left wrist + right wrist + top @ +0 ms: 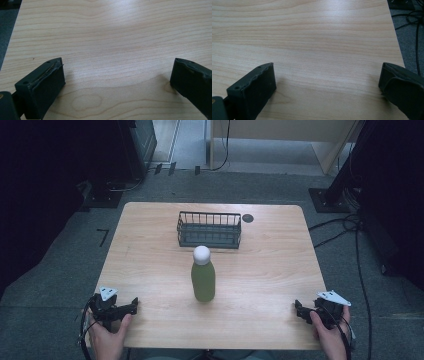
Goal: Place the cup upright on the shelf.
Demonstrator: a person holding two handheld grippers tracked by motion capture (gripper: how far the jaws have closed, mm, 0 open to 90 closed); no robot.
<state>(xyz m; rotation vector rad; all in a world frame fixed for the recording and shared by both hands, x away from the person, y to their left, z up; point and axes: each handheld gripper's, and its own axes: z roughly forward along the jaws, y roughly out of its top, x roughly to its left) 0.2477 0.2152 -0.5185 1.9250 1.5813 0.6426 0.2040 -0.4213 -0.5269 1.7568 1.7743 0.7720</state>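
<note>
At the near left corner of the table (150, 220) we see the left gripper (134, 306), held in the person's left hand (106, 335) and resting at the table's near edge. Its jaws stand wide apart with nothing between them; in the left gripper view there is bare wood grain between the two black pads. At the near right corner sits the right gripper (298, 309) in the right hand (331, 336), close to the right edge. Its jaws too are spread wide and hold nothing, and the right gripper view looks along the table's right edge, with grey floor and cables beyond it.

Farther in, near the middle of the table and about midway between the left and right edges, we find the green bottle (203, 280) standing upright, its white round cap on top. It is well apart from both grippers and touches neither.

Beyond the bottle, toward the far edge, the dark wire basket (209, 229) sits squarely on the wood, just behind the bottle's cap as the high view shows it. Just beside the basket's far right corner is a small dark round spot (248, 218) in the tabletop.
</note>
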